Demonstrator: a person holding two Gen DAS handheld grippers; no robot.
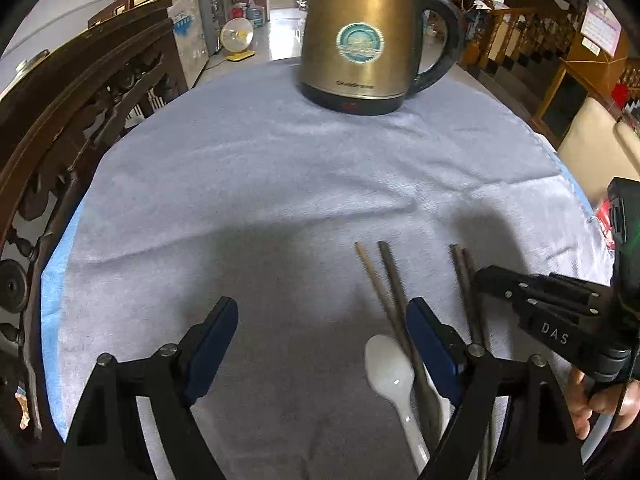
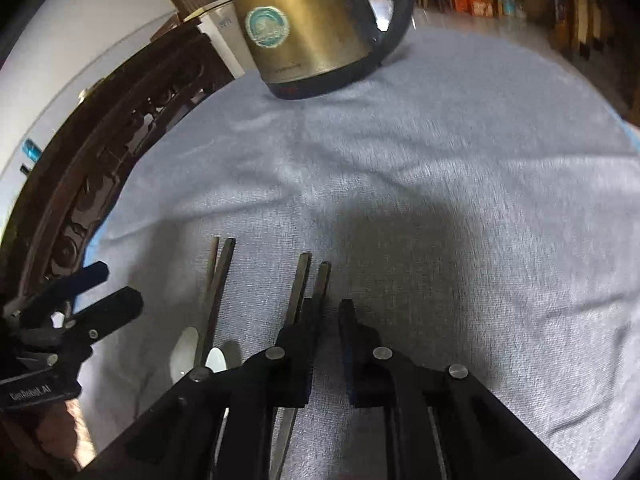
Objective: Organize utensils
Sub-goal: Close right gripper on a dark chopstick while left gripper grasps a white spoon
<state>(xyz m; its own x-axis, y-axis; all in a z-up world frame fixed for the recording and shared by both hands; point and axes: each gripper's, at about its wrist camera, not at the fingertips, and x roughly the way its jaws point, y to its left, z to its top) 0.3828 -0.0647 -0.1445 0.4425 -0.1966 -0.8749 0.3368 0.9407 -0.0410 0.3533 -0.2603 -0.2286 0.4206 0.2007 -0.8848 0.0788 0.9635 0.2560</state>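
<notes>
Two pairs of dark chopsticks lie side by side on the grey cloth (image 1: 280,180): one pair (image 1: 390,276) (image 2: 220,280) and, to its right, the other pair (image 1: 462,272) (image 2: 299,280). A white spoon (image 1: 390,368) (image 2: 184,348) rests beside the first pair; another white shape past those sticks is mostly hidden. My left gripper (image 1: 322,304) (image 2: 120,286) hangs open over the spoon and first pair, its pads touching neither. My right gripper (image 2: 327,306) (image 1: 486,276) is shut just above the second pair, which runs under its left finger, with nothing gripped.
A brass-coloured electric kettle (image 1: 360,40) (image 2: 304,20) stands at the far end of the cloth. A carved dark wooden chair back (image 1: 80,120) (image 2: 100,160) borders the table's left edge. A person's hand (image 1: 600,400) holds the right gripper's handle.
</notes>
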